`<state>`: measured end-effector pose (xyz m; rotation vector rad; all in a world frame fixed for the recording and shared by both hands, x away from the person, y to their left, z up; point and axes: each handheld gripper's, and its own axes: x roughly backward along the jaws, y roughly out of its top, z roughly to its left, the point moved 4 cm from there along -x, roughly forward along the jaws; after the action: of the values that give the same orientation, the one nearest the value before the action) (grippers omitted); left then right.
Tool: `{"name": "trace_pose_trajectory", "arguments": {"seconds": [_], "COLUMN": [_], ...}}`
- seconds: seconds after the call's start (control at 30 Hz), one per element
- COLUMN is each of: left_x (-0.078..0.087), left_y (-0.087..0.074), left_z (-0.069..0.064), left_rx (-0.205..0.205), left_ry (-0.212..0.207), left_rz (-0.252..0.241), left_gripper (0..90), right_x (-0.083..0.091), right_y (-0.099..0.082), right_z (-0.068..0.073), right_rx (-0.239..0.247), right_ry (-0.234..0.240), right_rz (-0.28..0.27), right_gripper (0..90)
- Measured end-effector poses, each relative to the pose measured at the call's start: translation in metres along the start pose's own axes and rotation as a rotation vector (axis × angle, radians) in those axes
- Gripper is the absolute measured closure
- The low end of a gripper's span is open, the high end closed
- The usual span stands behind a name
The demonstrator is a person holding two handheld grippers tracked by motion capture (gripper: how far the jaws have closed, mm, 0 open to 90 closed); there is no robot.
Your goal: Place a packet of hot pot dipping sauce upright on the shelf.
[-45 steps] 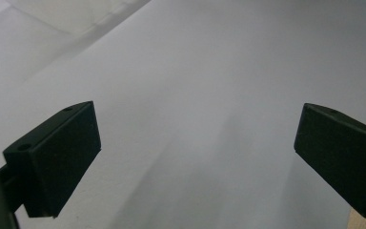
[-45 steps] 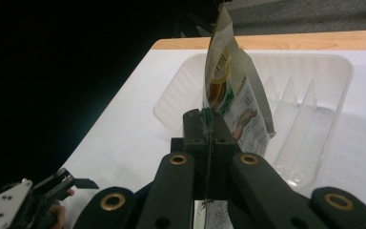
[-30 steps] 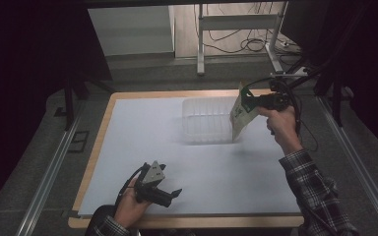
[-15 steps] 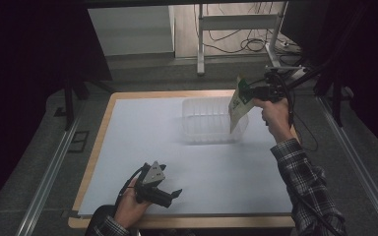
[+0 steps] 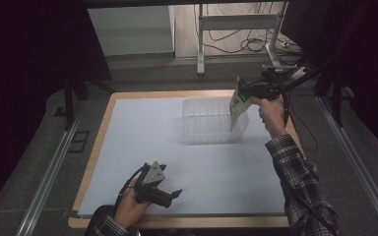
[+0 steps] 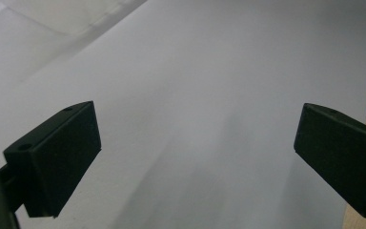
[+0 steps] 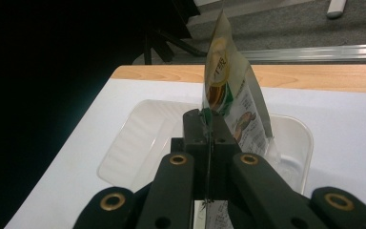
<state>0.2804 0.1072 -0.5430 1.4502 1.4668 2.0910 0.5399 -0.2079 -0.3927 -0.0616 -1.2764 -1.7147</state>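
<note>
A flat cream and green food packet (image 5: pixel 237 104) hangs upright over the right end of a clear plastic tub (image 5: pixel 209 123), which stands on the white table top (image 5: pixel 128 142). My right gripper (image 5: pixel 247 92) is shut on the packet's top edge, held up by a hand in a plaid sleeve. In the right gripper view the jaws (image 7: pixel 208 125) pinch the packet (image 7: pixel 228 81) above the tub (image 7: pixel 138 143). My left gripper (image 5: pixel 173 197) rests near the table's front edge with its jaws wide apart. In the left gripper view nothing lies between its pads (image 6: pixel 59 157).
The table's wooden rim (image 5: pixel 98 147) frames the white sheet. Metal rails (image 5: pixel 44 182) run along both sides. A metal frame with loose cables (image 5: pixel 236 39) stands beyond the far edge, and dark curtains close in on the left and right.
The right hand carried the packet a little toward the far side, staying over the tub's right end. The left gripper has not moved.
</note>
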Motion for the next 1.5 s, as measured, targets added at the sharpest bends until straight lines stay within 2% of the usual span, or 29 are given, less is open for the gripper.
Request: {"name": "trace_pose_trajectory", "arguments": {"seconds": [0.4,0.77,0.83,1.0,1.13,1.5], "left_x": [0.0,0.0,0.0,0.0,-0.001,-0.001], "left_y": [0.0,0.0,0.0,0.0,0.0,-0.001], "left_z": [0.0,-0.001,-0.001,-0.001,-0.001,-0.001], "left_rx": [0.0,0.002,0.002,0.001,-0.001,-0.004], "left_ry": [-0.001,-0.001,-0.001,-0.001,-0.003,-0.004], "left_rz": [0.002,0.003,0.003,0.004,0.006,0.011], "left_gripper": [1.6,1.5,1.5,1.6,1.6,1.6], "right_x": [-0.015,-0.025,-0.025,-0.024,-0.023,-0.018], "right_y": [-0.006,-0.016,-0.016,-0.016,-0.015,-0.015], "right_z": [-0.003,-0.013,-0.015,-0.015,-0.014,-0.01], "right_rx": [0.003,-0.007,-0.01,0.034,0.055,0.143], "right_ry": [-0.011,-0.029,-0.02,-0.05,-0.045,-0.091], "right_rz": [0.023,0.046,0.04,0.045,0.044,0.023], "right_gripper": [89.2,89.0,89.0,87.6,79.1,50.9]}}
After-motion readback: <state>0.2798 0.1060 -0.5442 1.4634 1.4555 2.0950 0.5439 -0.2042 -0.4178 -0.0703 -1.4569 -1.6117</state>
